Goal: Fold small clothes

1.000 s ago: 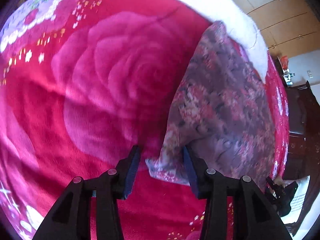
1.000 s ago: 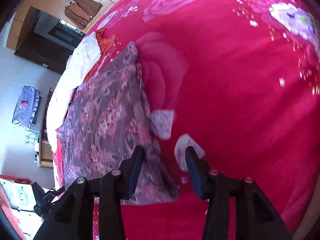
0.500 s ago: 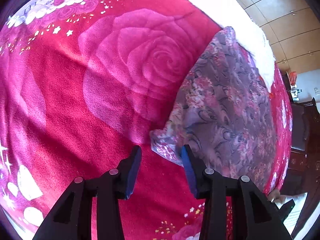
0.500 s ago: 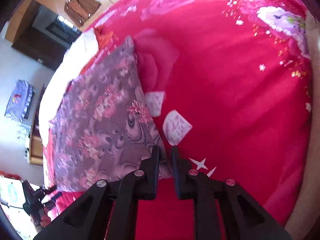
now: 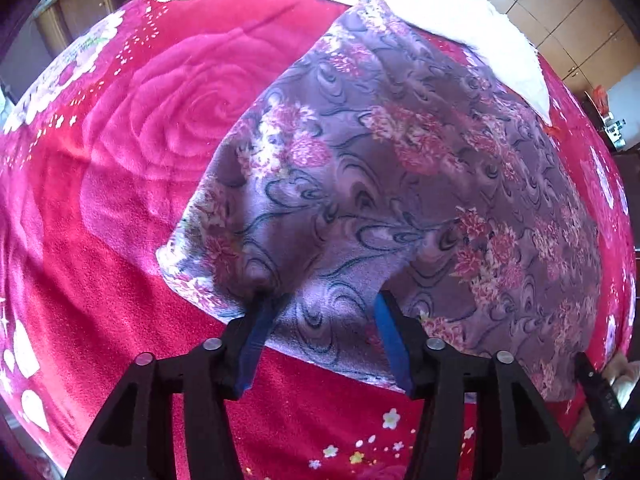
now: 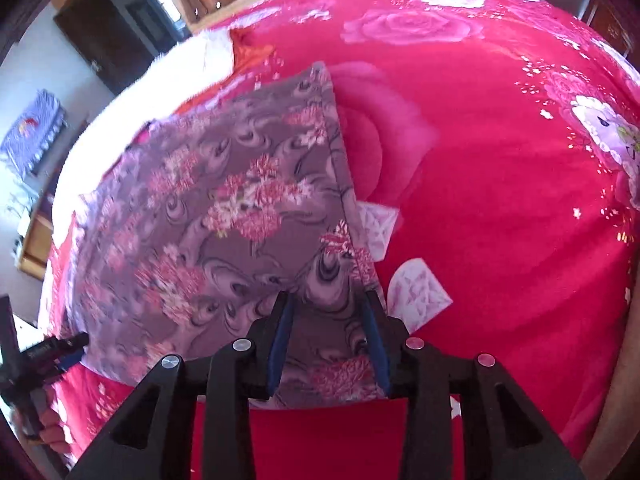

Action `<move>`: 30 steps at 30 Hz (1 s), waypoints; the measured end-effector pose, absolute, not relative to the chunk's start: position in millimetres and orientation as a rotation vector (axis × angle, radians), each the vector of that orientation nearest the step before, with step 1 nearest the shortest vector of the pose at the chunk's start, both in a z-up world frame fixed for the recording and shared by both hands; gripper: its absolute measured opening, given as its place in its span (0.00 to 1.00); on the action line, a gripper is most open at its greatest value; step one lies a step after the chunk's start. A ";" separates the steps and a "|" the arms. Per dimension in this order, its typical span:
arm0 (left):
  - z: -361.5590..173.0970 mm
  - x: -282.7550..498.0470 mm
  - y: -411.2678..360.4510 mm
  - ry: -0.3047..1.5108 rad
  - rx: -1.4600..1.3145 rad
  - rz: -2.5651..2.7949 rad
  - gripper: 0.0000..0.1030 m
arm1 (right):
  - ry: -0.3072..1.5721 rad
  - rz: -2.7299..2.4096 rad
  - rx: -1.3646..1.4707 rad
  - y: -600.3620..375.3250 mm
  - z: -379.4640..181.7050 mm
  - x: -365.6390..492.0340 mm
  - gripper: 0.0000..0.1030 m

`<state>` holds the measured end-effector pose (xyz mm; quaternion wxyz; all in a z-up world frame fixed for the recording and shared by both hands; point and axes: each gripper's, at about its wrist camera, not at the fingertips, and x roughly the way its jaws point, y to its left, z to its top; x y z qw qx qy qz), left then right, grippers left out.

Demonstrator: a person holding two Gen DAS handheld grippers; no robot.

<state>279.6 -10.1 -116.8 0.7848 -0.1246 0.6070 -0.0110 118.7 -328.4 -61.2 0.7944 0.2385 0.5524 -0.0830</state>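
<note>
A purple floral garment (image 5: 400, 168) lies spread on a red rose-patterned blanket (image 5: 132, 168); it also shows in the right wrist view (image 6: 224, 216). My left gripper (image 5: 324, 308) is open, its jaws astride the garment's near edge, with cloth bunched against the left finger. My right gripper (image 6: 326, 304) is open over the garment's near right corner, with cloth lying between the jaws. The other gripper shows at the edge of each view (image 6: 44, 356).
A white fluffy cloth (image 5: 460, 12) lies along the bed's far edge behind the garment. Wooden cabinets (image 5: 560, 32) and a dark cabinet (image 6: 120, 32) stand beyond the bed. The red blanket (image 6: 500, 200) stretches to the right.
The left gripper has moved forward onto the garment's edge, staying open. The right gripper, nearly shut half a second ago, has opened and now sits over the garment's corner.
</note>
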 end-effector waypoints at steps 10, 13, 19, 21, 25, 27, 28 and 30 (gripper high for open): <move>-120.9 273.4 -27.2 1.294 -0.188 -0.036 0.71 | 1.129 -0.145 0.602 -333.6 -41.4 119.2 0.43; -121.5 275.5 -27.6 1.295 -0.180 -0.040 0.73 | 1.225 -0.147 0.602 -328.0 -60.7 121.2 0.43; -106.8 290.0 -25.2 1.303 -0.221 -0.126 0.61 | 1.073 -0.149 0.616 -335.9 -20.5 124.4 0.45; -93.9 304.0 -19.0 1.280 -0.261 -0.169 0.59 | 1.034 -0.137 0.615 -343.5 -10.4 133.8 0.47; -80.4 352.8 -7.7 1.249 -0.283 -0.102 0.61 | 1.046 -0.188 0.643 -364.4 -17.7 169.9 0.53; -81.9 375.0 -5.2 1.261 -0.312 -0.076 0.60 | 1.069 -0.219 0.665 -375.0 -26.7 184.0 0.53; -83.6 384.3 -5.1 1.265 -0.324 -0.065 0.60 | 1.088 -0.234 0.673 -377.9 -34.0 195.6 0.53; -88.4 399.4 -6.7 1.255 -0.329 -0.056 0.61 | 1.072 -0.253 0.675 -382.8 -39.9 208.9 0.52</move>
